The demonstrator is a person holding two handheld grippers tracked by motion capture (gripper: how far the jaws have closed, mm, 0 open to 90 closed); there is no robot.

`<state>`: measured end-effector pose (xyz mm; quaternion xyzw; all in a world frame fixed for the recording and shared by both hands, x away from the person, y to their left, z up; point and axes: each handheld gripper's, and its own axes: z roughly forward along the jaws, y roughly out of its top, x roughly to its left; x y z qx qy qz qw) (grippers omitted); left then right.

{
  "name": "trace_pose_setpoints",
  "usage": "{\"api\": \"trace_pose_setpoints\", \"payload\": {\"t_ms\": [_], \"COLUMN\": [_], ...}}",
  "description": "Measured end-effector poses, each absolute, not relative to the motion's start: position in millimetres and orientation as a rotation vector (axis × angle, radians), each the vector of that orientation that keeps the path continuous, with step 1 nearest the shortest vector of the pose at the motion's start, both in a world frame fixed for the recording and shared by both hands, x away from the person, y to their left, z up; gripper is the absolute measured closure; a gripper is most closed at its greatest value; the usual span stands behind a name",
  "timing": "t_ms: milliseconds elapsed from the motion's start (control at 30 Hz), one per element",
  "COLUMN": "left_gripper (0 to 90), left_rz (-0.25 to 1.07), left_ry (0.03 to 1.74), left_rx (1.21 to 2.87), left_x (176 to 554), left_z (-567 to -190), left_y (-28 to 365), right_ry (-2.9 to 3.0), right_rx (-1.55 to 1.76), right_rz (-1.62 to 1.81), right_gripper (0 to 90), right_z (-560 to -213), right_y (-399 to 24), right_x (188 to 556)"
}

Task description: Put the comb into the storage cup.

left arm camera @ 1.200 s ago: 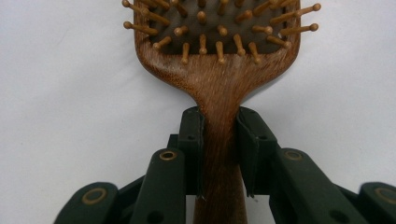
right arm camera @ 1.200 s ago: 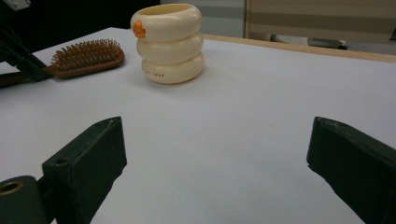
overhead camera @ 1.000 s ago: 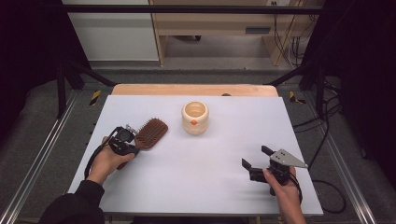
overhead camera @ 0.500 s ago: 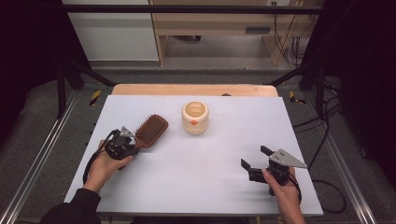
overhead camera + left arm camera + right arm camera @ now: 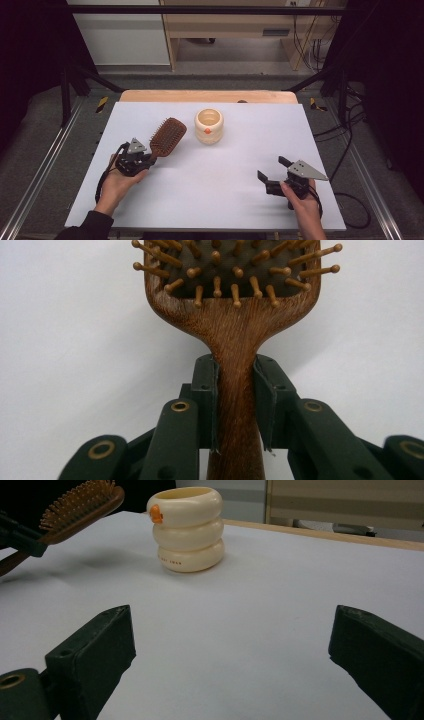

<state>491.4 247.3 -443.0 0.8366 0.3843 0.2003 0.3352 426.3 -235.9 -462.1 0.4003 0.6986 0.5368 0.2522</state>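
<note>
left gripper (image 5: 236, 405) clamps hairbrush (image 5: 235, 315) handle | right gripper (image 5: 230, 645) agape | cup (image 5: 187, 527) print unreadable

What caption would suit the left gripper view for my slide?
Left gripper shut on the handle of a wooden hairbrush, bristles facing the camera, above the white table.

Small dark print low on the cream cup (image 5: 189, 529), too blurred to read

Black two-jaw grippers (image 5: 134, 161) (image 5: 272, 172), grey three-cornered top plates, brass-ringed screw holes, black cables, dark sleeve (image 5: 85, 227).
</note>
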Motion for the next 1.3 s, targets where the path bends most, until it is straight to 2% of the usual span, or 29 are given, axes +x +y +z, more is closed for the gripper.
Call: {"api": "trace_pose_setpoints", "payload": {"t_ms": [400, 633, 800, 1300], "left_gripper": [72.8, 72.8, 72.8, 72.8], "left_rz": [0.573, 0.652, 0.647, 0.670], "left_ry": [0.967, 0.927, 0.911, 0.792], "left_rx": [2.090, 2.002, 1.981, 1.957], "left_x": [478, 469, 464, 448], "left_z": [-443, -436, -435, -430], "left_y": [237, 235, 233, 211], "right_ry": [1.910, 1.919, 1.914, 1.892], "right_rx": [1.069, 1.040, 1.037, 1.046], "right_rz": [1.470, 1.490, 1.521, 1.676], "right_gripper": [5.0, 4.9, 5.0, 4.3], "right_z": [-461, -458, -454, -423], "right_y": [-230, -221, -214, -173], "right_x": [425, 423, 421, 419]}}
